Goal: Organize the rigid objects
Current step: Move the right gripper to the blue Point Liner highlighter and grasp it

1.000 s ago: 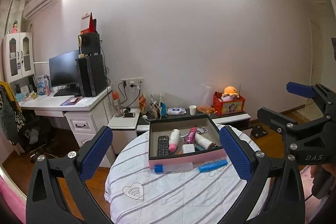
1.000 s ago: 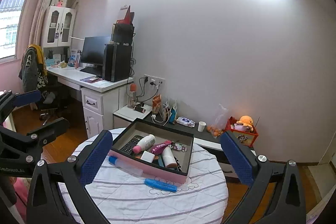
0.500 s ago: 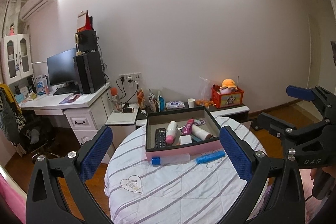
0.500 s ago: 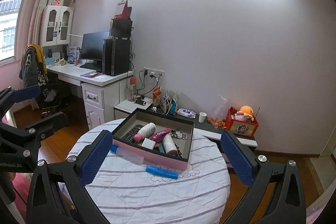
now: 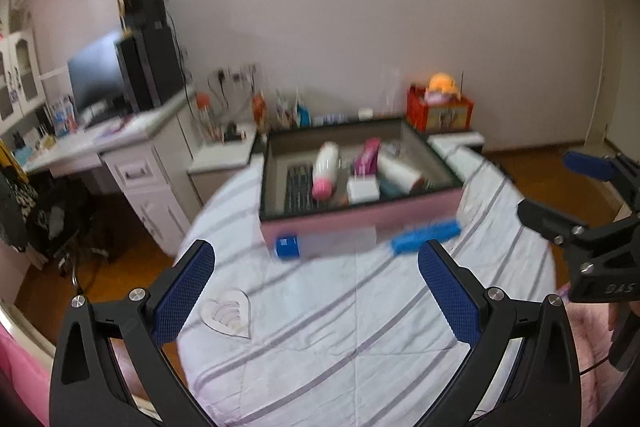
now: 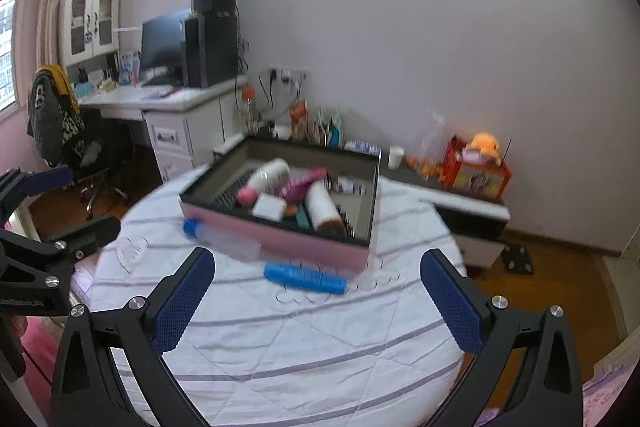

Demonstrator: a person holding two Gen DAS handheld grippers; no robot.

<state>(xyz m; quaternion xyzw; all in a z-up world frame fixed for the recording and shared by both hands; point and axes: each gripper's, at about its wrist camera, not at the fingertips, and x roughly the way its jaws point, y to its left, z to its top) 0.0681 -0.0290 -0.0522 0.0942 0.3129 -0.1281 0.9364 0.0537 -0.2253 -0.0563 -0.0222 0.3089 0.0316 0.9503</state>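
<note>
A pink box (image 5: 360, 217) (image 6: 280, 237) stands on the round white striped table (image 5: 360, 327) (image 6: 304, 339). It holds a white and pink bottle (image 5: 325, 169) (image 6: 264, 181), a remote, a magenta packet, a white tube and a small white box. In front of it lie a clear tube with a blue cap (image 5: 326, 245) (image 6: 222, 239) and a blue ribbed bar (image 5: 426, 235) (image 6: 305, 278). My left gripper (image 5: 316, 291) is open and empty, short of the tube. My right gripper (image 6: 316, 299) is open and empty, short of the blue bar.
A white desk (image 6: 176, 107) with a monitor and a computer tower stands at the back left, with a chair (image 6: 68, 131) beside it. A low cabinet along the wall carries a red toy box (image 6: 476, 175), a cup and small clutter. Wooden floor surrounds the table.
Both grippers have moved forward and tilted down toward the table. The box and the two loose items look larger and nearer. Both stay open.
</note>
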